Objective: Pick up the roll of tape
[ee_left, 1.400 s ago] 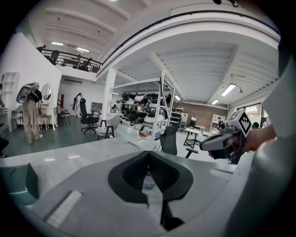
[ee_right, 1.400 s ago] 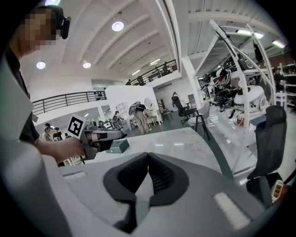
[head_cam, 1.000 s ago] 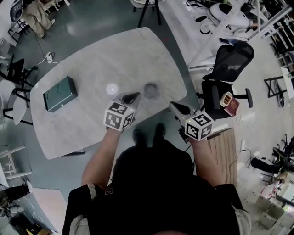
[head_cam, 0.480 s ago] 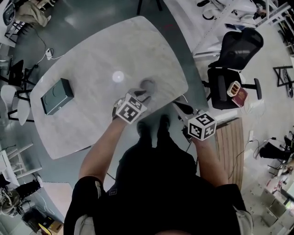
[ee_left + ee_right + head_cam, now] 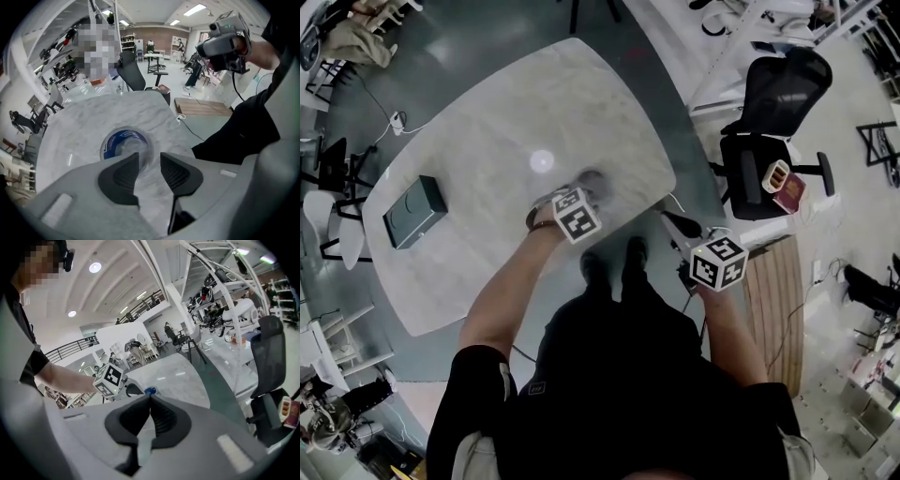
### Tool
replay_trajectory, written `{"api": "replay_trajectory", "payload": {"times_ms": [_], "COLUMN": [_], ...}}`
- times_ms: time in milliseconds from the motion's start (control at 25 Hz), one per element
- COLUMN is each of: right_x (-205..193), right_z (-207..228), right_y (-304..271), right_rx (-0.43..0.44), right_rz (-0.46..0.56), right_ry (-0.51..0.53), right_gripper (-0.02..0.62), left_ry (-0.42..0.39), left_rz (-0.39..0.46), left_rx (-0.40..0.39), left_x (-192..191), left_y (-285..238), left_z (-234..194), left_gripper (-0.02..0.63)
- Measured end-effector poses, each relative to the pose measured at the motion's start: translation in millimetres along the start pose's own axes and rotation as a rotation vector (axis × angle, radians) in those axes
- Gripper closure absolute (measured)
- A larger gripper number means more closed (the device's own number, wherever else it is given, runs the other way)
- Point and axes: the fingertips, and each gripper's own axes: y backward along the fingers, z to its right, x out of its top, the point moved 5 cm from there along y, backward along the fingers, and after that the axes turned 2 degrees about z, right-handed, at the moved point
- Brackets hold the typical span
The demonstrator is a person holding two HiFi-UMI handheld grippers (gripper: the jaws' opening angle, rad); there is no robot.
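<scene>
Two grippers are in play, one in each of the person's hands. The left gripper (image 5: 149, 158) points steeply down over the desk (image 5: 478, 131), its forearm reaching in from the near edge. Its jaws are opening and stand apart, and neither pad presses on anything. The roll of tape (image 5: 125, 143) lies flat on the marble just ahead of the tips (blue printed core facing up). Its near rim is partly hidden behind the left-hand pad. It sits close to the desk's near edge, toward the right corner. The right gripper (image 5: 150, 398) hangs off the desk past that corner, over the floor and tilted a little downward, with its jaws together tip to tip and nothing in them. Open marble surrounds the tape toward the far edge and the left. A dark box (image 5: 414, 210) sits well apart near the left corner. Beyond the right edge stand an office chair (image 5: 773, 112) and a wooden platform (image 5: 778, 300), with a strip of floor between them and the desk.
</scene>
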Motion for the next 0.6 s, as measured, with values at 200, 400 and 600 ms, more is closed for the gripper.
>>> {"api": "replay_trajectory", "payload": {"times_ms": [200,400,600], "right_x": [1.2,2.7,11.1], "right_z": [8.3,13.5,6.0], "right_y": [15.2,22.0,20.4], "right_rx": [-0.041,-0.058,-0.047], "right_rz": [0.019,0.027,0.03], "right_ry": [-0.026,-0.042,-0.027], "right_gripper": [0.592,0.592,0.592], "left_ry": [-0.116,-0.176,-0.149], "left_rz": [-0.075,-0.077,-0.038], "left_rx": [-0.002,-0.004,0.018], "left_x": [0.0,8.9,11.6], "left_y": [-11.1,-9.3,8.8], "left_z": [0.0,1.5,0.7], "left_gripper": [0.515,0.548,0.548]}}
